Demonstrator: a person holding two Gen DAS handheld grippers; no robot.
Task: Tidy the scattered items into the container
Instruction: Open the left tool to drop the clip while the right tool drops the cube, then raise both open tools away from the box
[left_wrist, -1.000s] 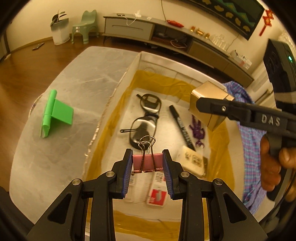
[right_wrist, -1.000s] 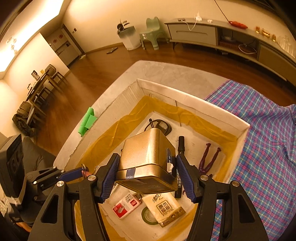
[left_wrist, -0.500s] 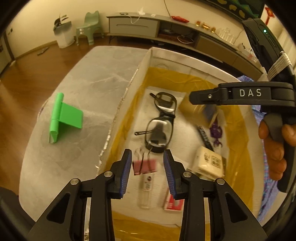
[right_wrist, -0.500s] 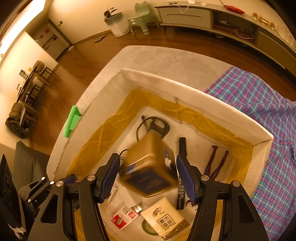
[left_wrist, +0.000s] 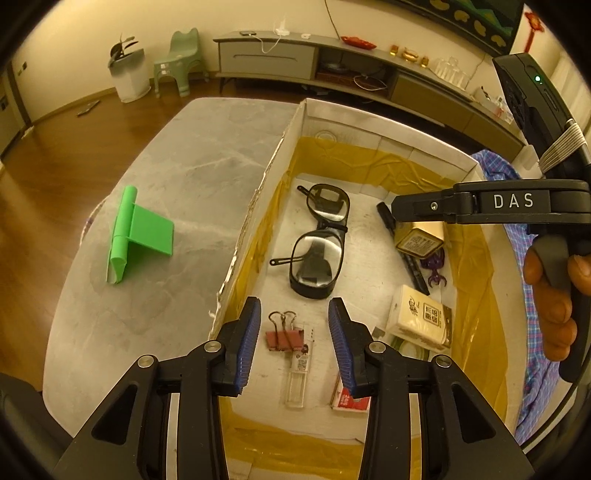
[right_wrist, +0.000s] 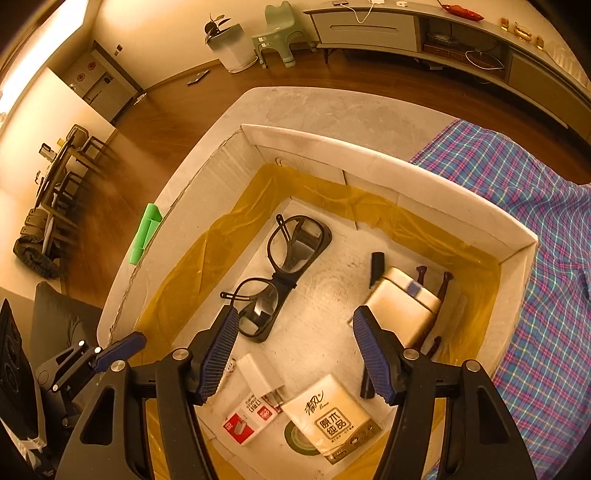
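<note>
A white cardboard box (left_wrist: 280, 155) (right_wrist: 436, 206) lined with yellow tape stands on the grey table. On its floor lie black glasses (left_wrist: 317, 240) (right_wrist: 280, 280), a pink binder clip (left_wrist: 284, 334), a gold tin (left_wrist: 419, 242) (right_wrist: 402, 306) on a black marker, a tissue pack (right_wrist: 330, 419) and a red-and-white staple box (right_wrist: 245, 421). My left gripper (left_wrist: 293, 345) hovers above the clip, its jaws opening, pads apart from the clip. My right gripper (right_wrist: 293, 356) stands open over the box with nothing between its fingers. A green plastic stand (left_wrist: 136, 232) (right_wrist: 144, 232) lies outside on the table.
A plaid cloth (right_wrist: 535, 258) covers the table to the right of the box. A purple toy (left_wrist: 436, 267) lies beside the tin. A TV cabinet (left_wrist: 295, 62), a green stool (left_wrist: 181, 62) and a white bin (left_wrist: 129, 74) stand on the wood floor beyond.
The left gripper let go of the pink binder clip, which dropped to the box floor. The right gripper released the gold tin, which fell into the box onto the marker.
</note>
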